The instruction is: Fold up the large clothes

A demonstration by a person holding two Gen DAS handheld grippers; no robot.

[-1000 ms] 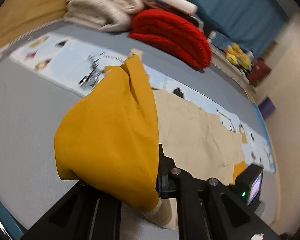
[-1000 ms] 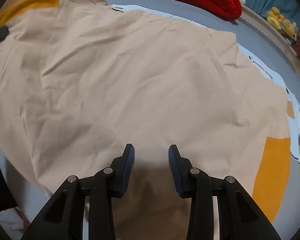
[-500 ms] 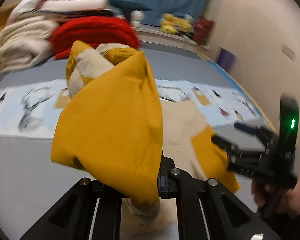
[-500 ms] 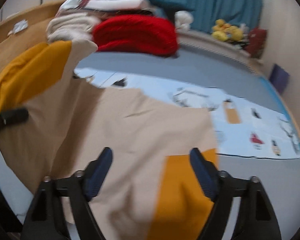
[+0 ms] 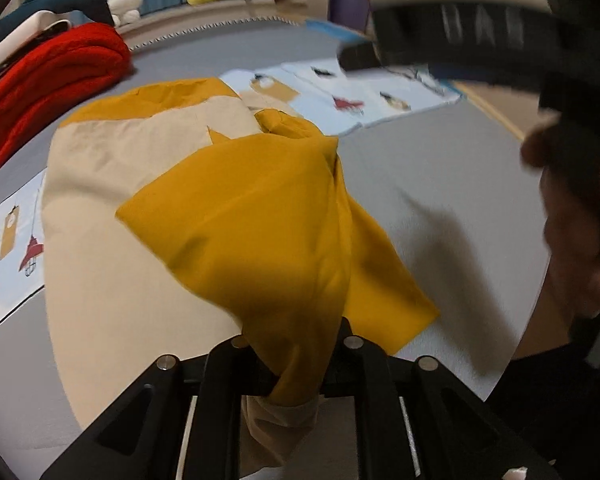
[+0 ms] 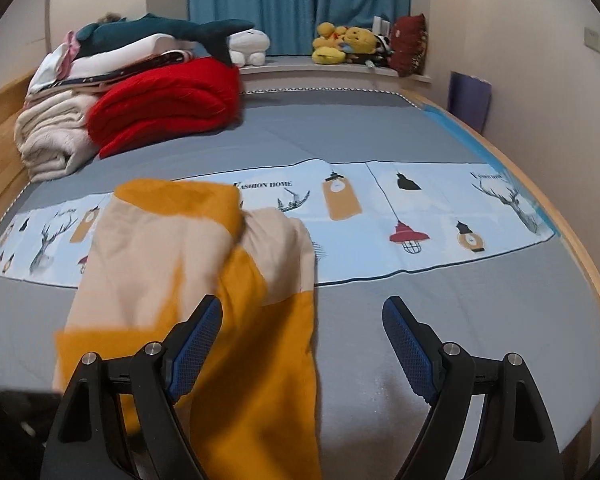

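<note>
A large beige garment with mustard sleeves [image 5: 120, 200] lies partly folded on the grey bed [image 5: 440, 184]. My left gripper [image 5: 296, 344] holds its mustard sleeve [image 5: 260, 220], which is bunched between the jaws and drapes over them, with the beige cuff hanging below. The jaws are opening with the cloth still pinched between them. My right gripper [image 6: 302, 344] hovers wide open above the bed, nothing between its blue pads [image 6: 196, 344]; the garment [image 6: 148, 264] lies below and to its left. The left wrist view shows this gripper [image 5: 440, 44] blurred at top right, held by a hand [image 5: 572, 216].
A folded red blanket [image 6: 168, 108] and cream blanket [image 6: 52, 136] sit at the bed's far left under a stack of clothes and a shark plush [image 6: 172, 28]. Plush toys [image 6: 344, 44] line the sill. A patterned strip [image 6: 420, 216] crosses the bed. The wooden frame [image 6: 540, 208] bounds the right.
My left gripper swung the mustard sleeve across the beige garment toward the right gripper's side. My right gripper opened wide, let go of the beige cloth and rose away from it.
</note>
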